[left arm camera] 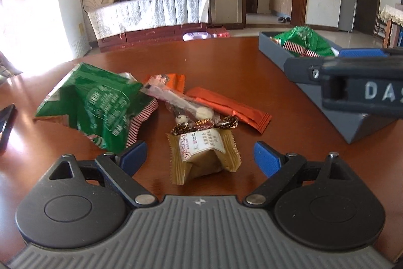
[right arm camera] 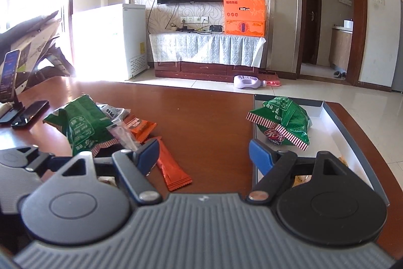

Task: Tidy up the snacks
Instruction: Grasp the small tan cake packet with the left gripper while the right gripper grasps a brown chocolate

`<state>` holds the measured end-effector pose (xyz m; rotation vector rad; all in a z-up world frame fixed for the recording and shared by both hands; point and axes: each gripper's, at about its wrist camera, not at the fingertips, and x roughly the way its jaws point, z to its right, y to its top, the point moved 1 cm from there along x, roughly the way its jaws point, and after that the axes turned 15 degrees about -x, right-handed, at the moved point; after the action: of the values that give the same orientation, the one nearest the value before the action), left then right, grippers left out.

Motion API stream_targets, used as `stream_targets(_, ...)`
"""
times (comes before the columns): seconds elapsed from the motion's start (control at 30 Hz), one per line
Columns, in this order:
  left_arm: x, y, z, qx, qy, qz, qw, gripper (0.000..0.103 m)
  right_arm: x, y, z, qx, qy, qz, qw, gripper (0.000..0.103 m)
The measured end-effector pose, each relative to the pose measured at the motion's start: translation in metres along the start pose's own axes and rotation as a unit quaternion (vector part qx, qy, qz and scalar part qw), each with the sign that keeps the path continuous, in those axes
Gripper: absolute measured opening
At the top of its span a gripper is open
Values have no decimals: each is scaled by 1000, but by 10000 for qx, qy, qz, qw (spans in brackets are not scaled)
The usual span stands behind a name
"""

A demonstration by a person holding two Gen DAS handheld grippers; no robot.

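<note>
On the left of the worktop (left arm camera: 226,62) lies the loose pile of snacks: one green bag (left arm camera: 98,105), one orange packet (left arm camera: 165,81) partly under a clear wrapper (left arm camera: 181,102), one long orange stick pack (left arm camera: 229,107), a dark foil sweet (left arm camera: 201,126) and one tan packet (left arm camera: 204,155). That makes six pieces still outside the tray, though the overlap may hide another. Two phones (right arm camera: 30,112) sit at the far left edge, one of them propped upright.

The left gripper (left arm camera: 200,158) hangs low over the pile with its fingers (left arm camera: 267,158) spread wide, and the tan packet lies squarely between them without either pad touching it. The packet's long axis runs roughly away from the camera, so the fingers straddle its short side; judging from this, a slight drop and a squeeze should take it. This hand is clearly the nearer one to the pile.

Further right, the right gripper (right arm camera: 204,155) hovers over bare wood between the pile and the tray, fingers spread and holding nothing; the stick pack runs beside and partly under its left finger.

At the right stands the grey tray (right arm camera: 352,132), holding one green bag (right arm camera: 282,120) and what look like one or two small packets near its front edge, mostly hidden behind the gripper
</note>
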<state>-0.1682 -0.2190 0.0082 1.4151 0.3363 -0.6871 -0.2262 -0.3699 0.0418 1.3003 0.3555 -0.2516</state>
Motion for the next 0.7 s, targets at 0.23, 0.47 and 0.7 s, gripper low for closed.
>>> stream_targets(0.23,4,0,-23,-501,-260,-165,9983,48,27,3,-7,70,276,-241,9993,59)
stream_targets(0.47,-13,-7,-52,-520,51,-88,9986,45,47,7,-40,-186,748,-493,9958,36)
stream_targets(0.7,-16,-7,-81,-690,250,-60,9973,46,68,6,-77,-655,1098,-865,9880,36)
